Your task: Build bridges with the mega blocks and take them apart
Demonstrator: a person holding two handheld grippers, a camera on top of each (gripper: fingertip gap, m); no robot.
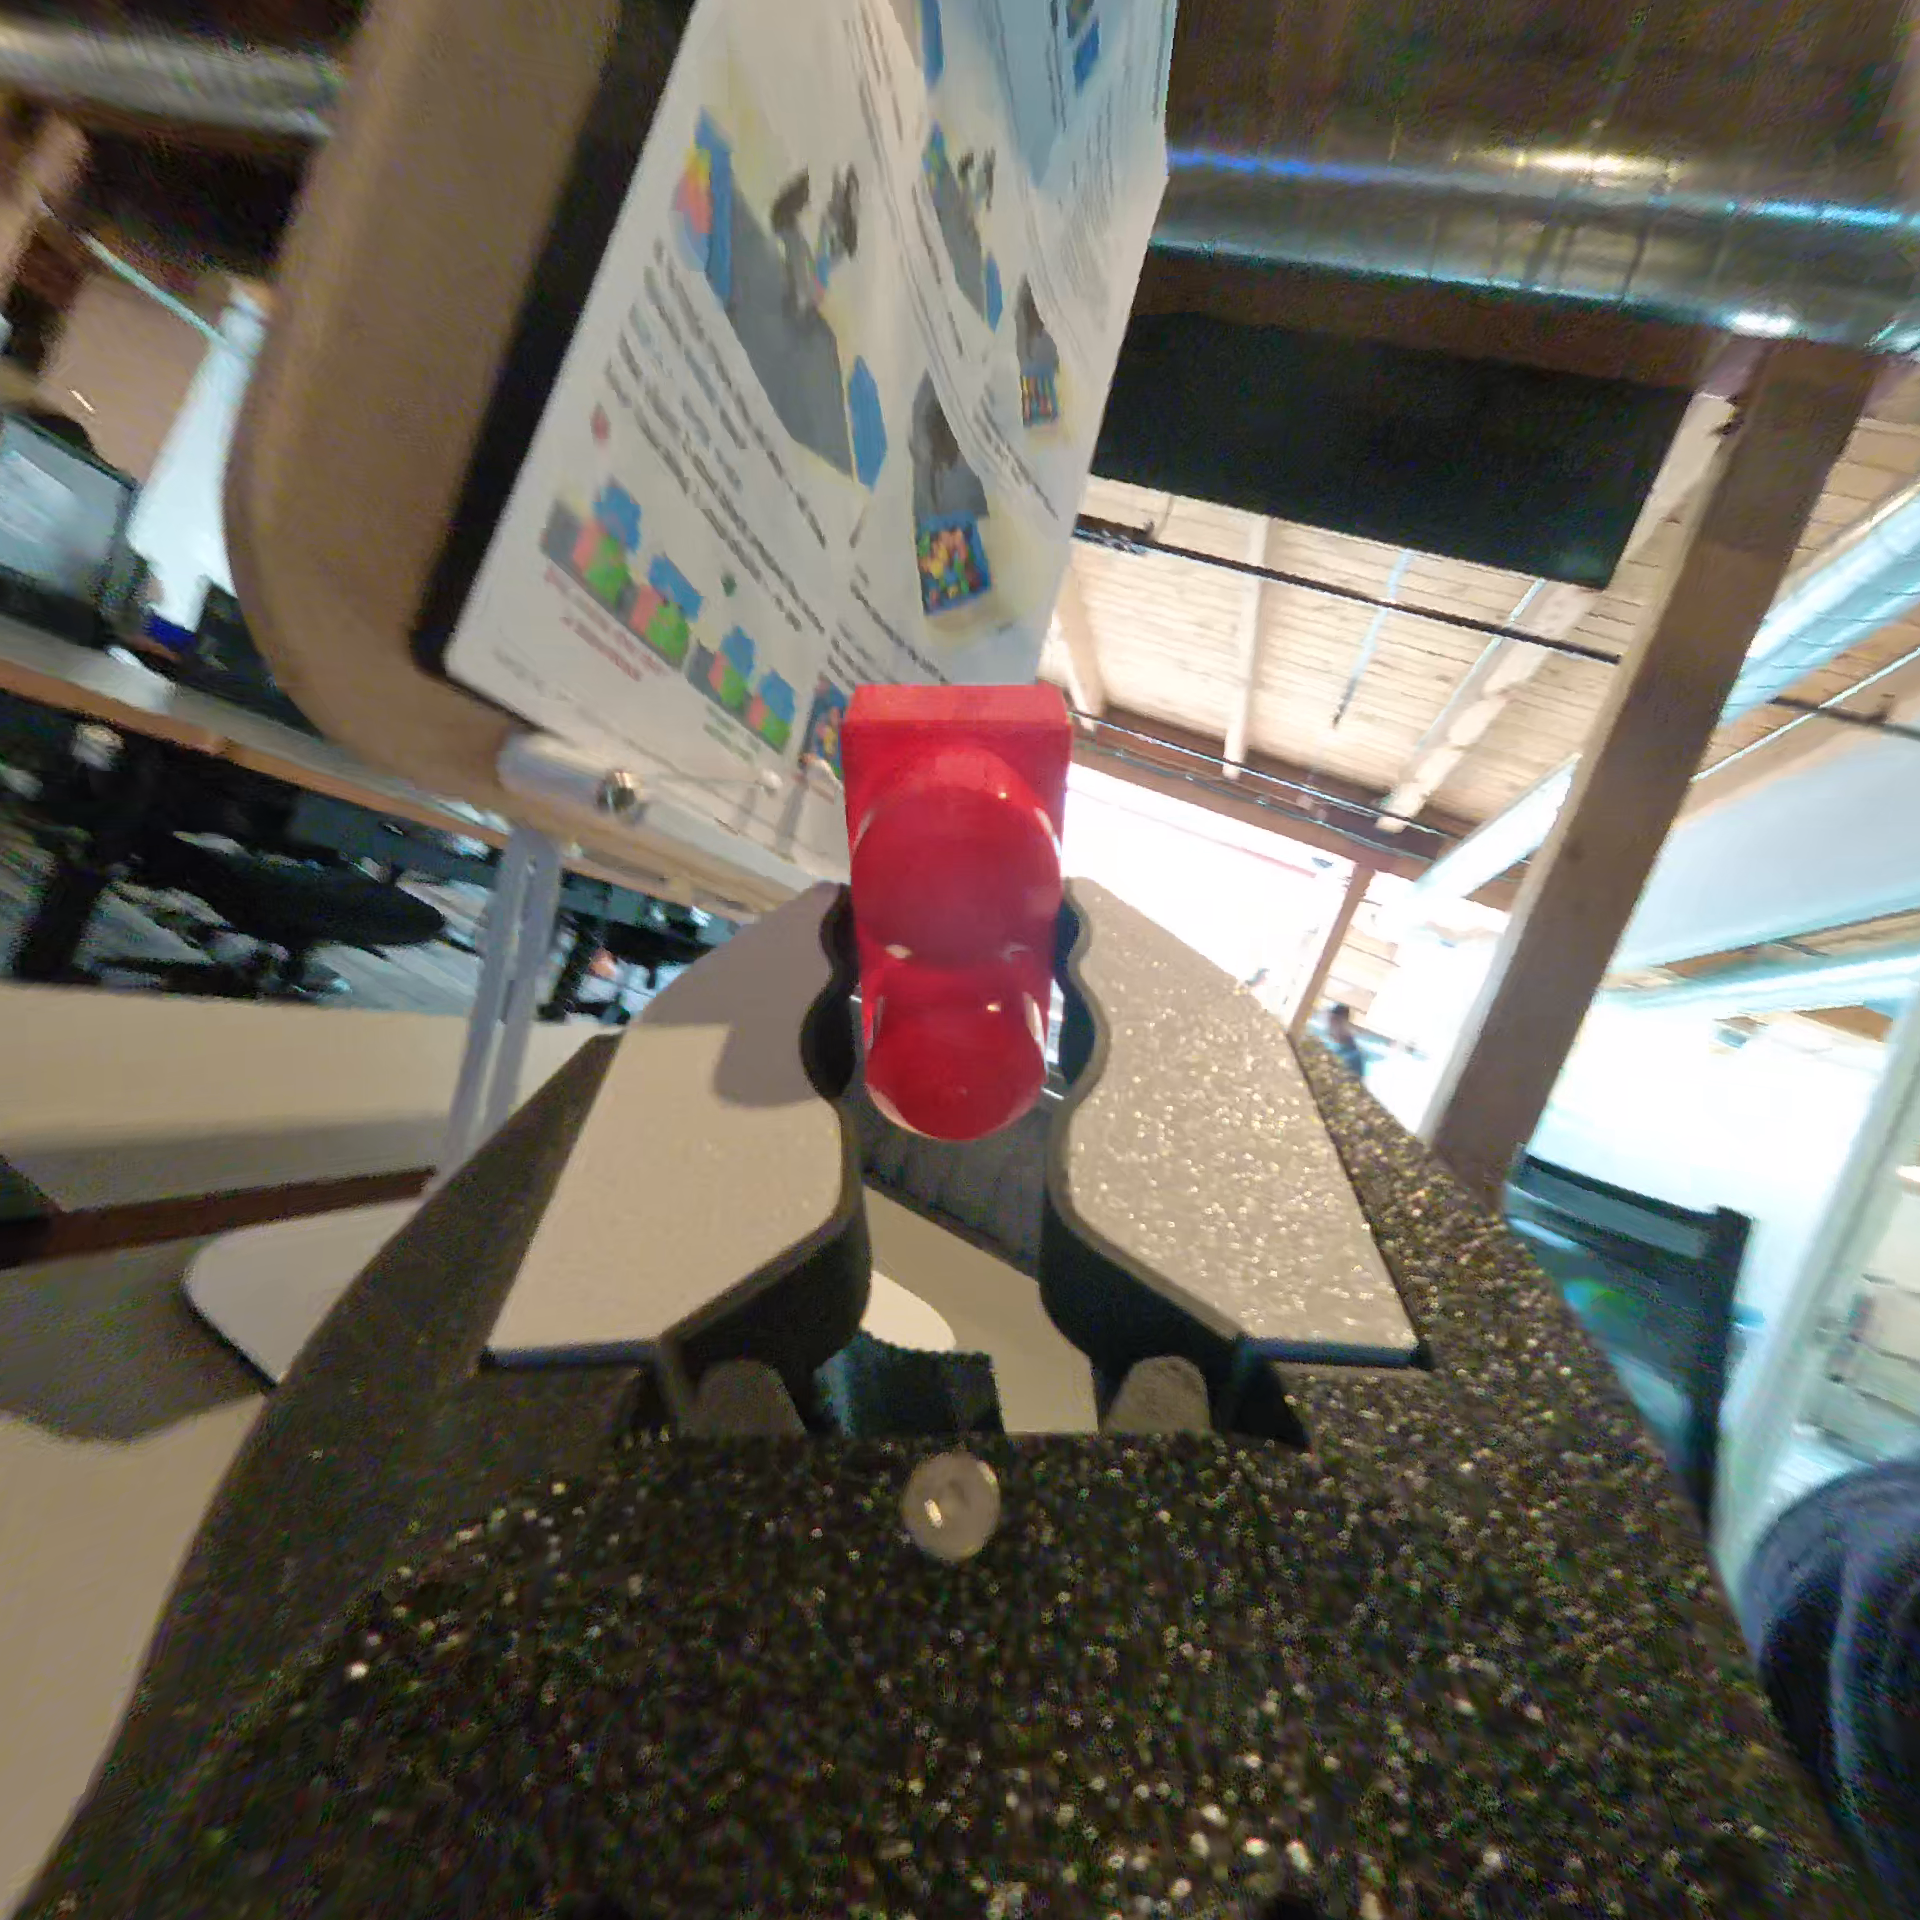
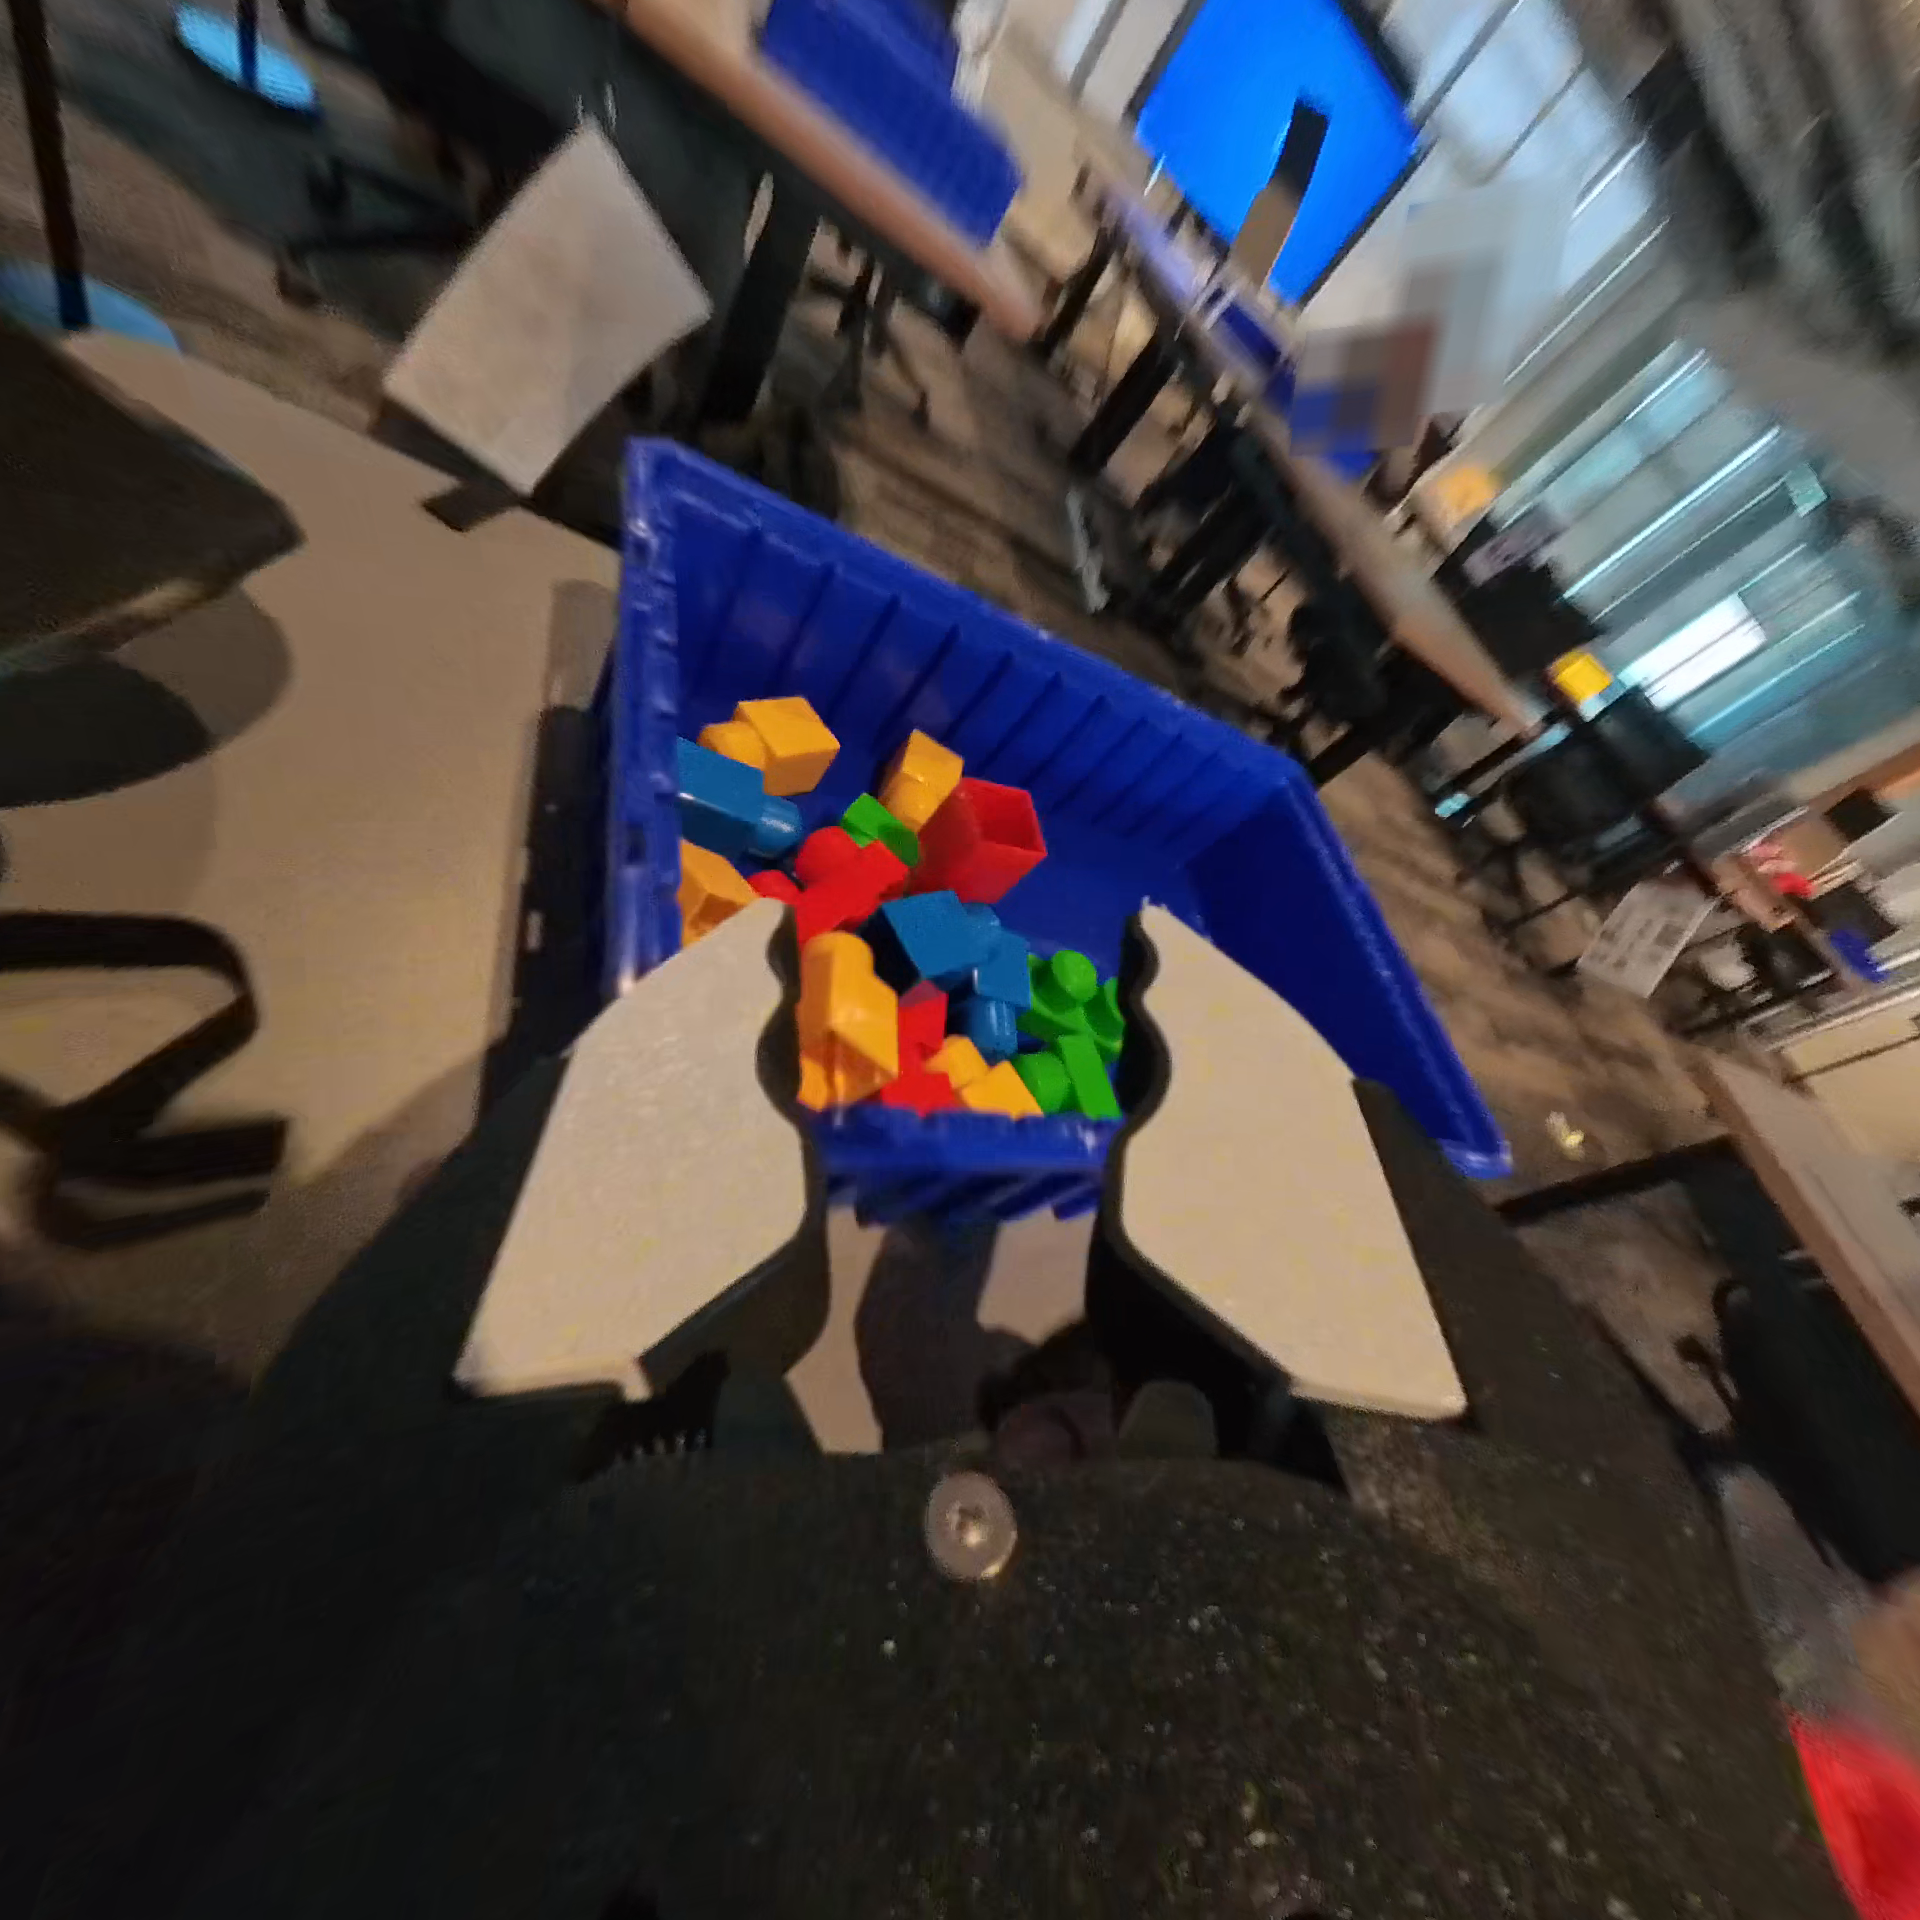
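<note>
My left gripper (image 1: 951, 914) is shut on a red mega block (image 1: 951, 935) with two round studs facing the camera. It holds the block up in the air, tilted toward the ceiling. My right gripper (image 2: 961, 914) is open and empty, hovering above a blue bin (image 2: 1226, 831) on the table. The bin holds several loose mega blocks: orange (image 2: 847, 1023), red (image 2: 982, 836), blue (image 2: 940, 935) and green (image 2: 1075, 1023). The right view is motion-blurred.
In the left wrist view a tan board with a printed instruction sheet (image 1: 810, 343) on a white stand (image 1: 509, 956) rises just beyond the red block. A light table (image 2: 343, 779) lies left of the bin. A red patch (image 2: 1860, 1808) shows at the lower right corner. The left gripper's tips are roughly 25 cm from the right gripper's.
</note>
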